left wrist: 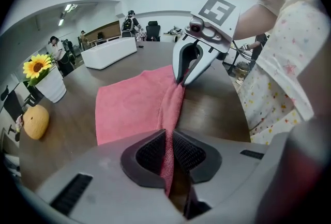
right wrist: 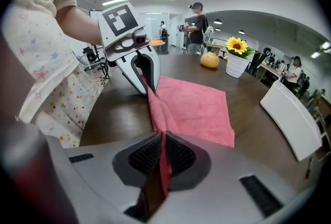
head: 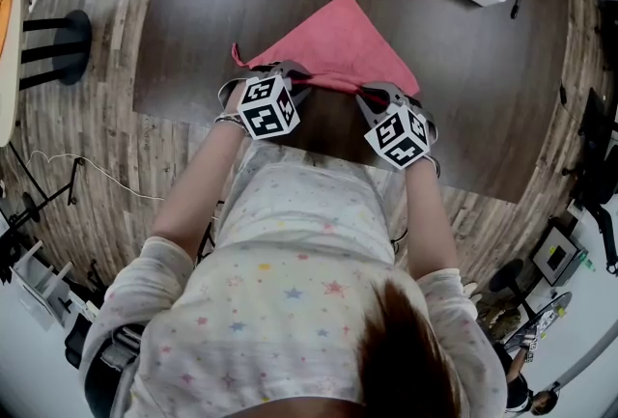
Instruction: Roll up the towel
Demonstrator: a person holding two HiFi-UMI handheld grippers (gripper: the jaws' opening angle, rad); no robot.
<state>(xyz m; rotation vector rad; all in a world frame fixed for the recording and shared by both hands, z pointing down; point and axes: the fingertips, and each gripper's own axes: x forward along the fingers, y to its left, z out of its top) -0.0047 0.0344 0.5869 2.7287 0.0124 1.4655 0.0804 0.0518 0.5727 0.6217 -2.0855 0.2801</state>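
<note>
My left hand-held gripper [left wrist: 168,141] and right hand-held gripper [right wrist: 162,141] both pinch the towel [head: 340,44] by its near edge; roll's barely begun; next I'd tuck it forward evenly

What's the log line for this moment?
left gripper: shut on pink cloth towel edge | right gripper: shut on towel edge | towel: mostly flat

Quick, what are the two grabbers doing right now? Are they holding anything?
The left gripper is closed, pinching the near edge of the pink towel.
The right gripper is closed too, pinching that same towel edge.
</note>
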